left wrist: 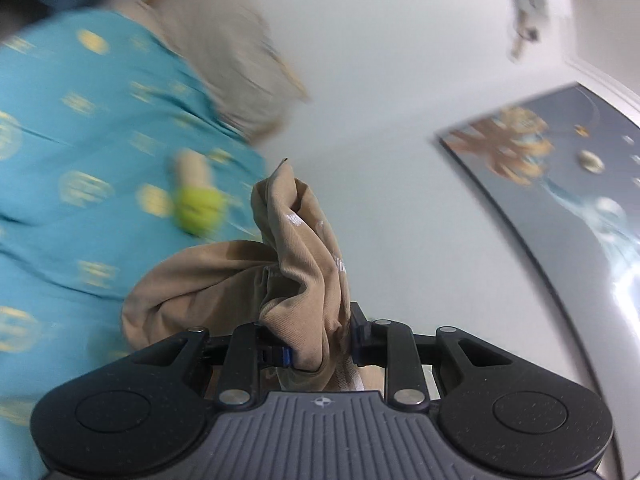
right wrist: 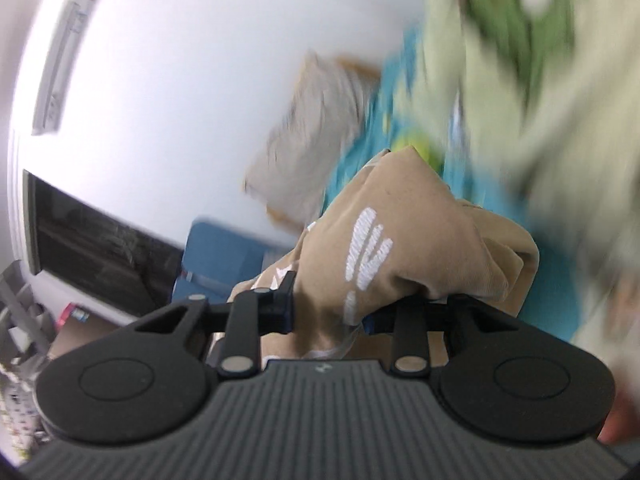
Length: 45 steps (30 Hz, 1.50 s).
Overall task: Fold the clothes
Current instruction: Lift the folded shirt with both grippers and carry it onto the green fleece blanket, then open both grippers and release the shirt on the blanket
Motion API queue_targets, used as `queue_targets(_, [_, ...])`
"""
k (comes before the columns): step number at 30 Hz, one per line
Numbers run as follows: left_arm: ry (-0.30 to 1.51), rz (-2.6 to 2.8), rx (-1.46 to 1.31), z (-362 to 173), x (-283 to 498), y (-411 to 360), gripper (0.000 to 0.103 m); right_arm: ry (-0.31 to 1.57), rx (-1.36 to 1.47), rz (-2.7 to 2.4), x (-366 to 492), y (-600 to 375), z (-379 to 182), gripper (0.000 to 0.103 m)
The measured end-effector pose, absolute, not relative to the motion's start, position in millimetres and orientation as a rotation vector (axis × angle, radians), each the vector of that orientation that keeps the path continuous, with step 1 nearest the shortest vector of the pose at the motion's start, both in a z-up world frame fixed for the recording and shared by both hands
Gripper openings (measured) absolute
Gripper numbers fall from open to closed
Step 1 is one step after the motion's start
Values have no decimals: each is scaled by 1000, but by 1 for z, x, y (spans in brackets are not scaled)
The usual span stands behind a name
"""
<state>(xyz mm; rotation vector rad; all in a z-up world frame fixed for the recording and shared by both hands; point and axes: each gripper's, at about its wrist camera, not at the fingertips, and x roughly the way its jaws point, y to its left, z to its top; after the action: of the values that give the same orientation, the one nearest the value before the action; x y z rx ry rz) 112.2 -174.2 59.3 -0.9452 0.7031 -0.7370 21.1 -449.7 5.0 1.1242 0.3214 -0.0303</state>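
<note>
My left tongs (left wrist: 320, 344) are closed down on a bunch of the tan garment (left wrist: 288, 264), the cloth pinched between the two black fingers right at their tips; from there the fabric rises forward, away from the camera, as a crumpled ridge ending in a small peak, while a rounder fold of it bulges out to the left of the tongs. In that view the bunch's long axis runs roughly along the fingers, pointing up the frame toward the pale wall (left wrist: 400, 80). My right tongs (right wrist: 326, 312) likewise grip the tan garment (right wrist: 400, 240), the cloth squeezed between the fingers and mounding up over them, so I cannot see the fingertips themselves; white stitched lettering (right wrist: 368, 252) sits on the face of the mound, and the heap leans up and slightly to the right. Behind the cloth lies a bed with a teal sheet (left wrist: 80, 140) patterned in gold discs, a beige pillow (left wrist: 224, 64) at its head, and a yellow-green ball (left wrist: 198, 210) near the garment's peak. A blurred pale green cloth (right wrist: 520, 80) fills the upper right of the right view, and a framed picture (left wrist: 560, 184) hangs on the wall
</note>
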Motion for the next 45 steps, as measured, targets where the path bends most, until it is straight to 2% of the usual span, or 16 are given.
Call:
queue_targets(5, [710, -945, -915, 96, 133, -321, 26, 180, 940, -197, -6, -544, 78, 34])
queue_targets(10, [717, -1112, -868, 91, 150, -430, 27, 76, 762, -337, -26, -606, 112, 34])
queue_targets(15, [770, -1149, -684, 39, 148, -478, 28, 109, 685, -455, -28, -624, 71, 34])
queue_targets(20, [863, -1116, -457, -25, 127, -479, 30, 266, 823, -519, -27, -615, -20, 34])
queue_targets(22, [848, -1108, -401, -38, 120, -476, 45, 282, 866, -538, -31, -607, -50, 35])
queue_targets(26, [787, -1054, -279, -32, 115, -478, 64, 266, 931, -557, -31, -606, -68, 43])
queue_targets(28, [754, -1025, -216, -19, 107, -481, 87, 311, 969, -578, -27, -609, -60, 46])
queue_targets(29, [730, -1016, -192, -12, 103, -479, 90, 338, 959, -593, -27, -607, -54, 49])
queue_targets(34, [655, -1023, -137, 38, 85, -449, 102, 325, 860, -591, -52, -582, -15, 49])
queue_targets(40, [532, -1023, -70, 106, 15, -399, 103, 308, 742, -588, -81, -553, 32, 50])
queue_targets(42, [472, -1013, -46, 124, -12, -376, 103, 298, 695, -585, -92, -542, 48, 73])
queue_targets(43, [439, -1006, -36, 132, -24, -365, 103, 275, 647, -579, -101, -532, 55, 93])
queue_targets(45, [391, -993, -23, 142, -45, -342, 103, 231, 549, -565, -120, -511, 68, 95])
